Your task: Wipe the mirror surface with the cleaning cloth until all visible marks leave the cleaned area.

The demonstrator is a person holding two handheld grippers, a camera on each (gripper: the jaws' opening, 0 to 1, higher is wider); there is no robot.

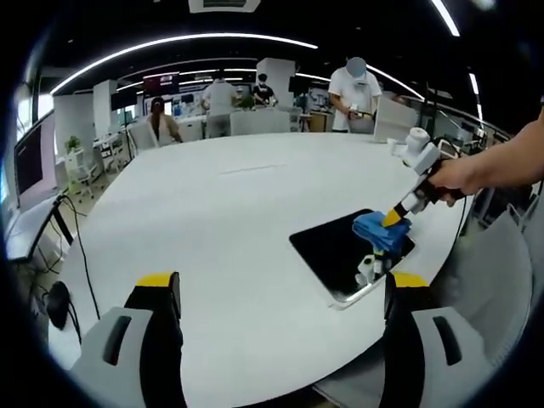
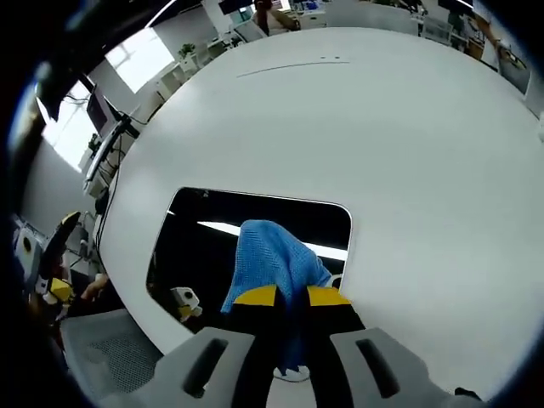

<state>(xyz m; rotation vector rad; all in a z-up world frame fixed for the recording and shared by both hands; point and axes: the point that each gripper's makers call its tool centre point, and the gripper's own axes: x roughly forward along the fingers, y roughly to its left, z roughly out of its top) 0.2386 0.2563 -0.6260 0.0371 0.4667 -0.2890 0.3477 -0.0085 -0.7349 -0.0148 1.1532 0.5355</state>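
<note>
One mirror (image 2: 255, 223) corner hidden under cloth (image 2: 274, 259)

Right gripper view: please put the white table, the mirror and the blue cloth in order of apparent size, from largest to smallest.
1. White table, by far the largest.
2. Mirror, a dark rectangle lying on it.
3. Blue cloth, smallest, though it is near the camera, clamped in the right gripper, so it looks enlarged.

Two grey grippers, left gripper (image 1: 280, 293) and right gripper (image 2: 291, 297), each with black jaws tipped in yellow; bare forearm at far right
</note>
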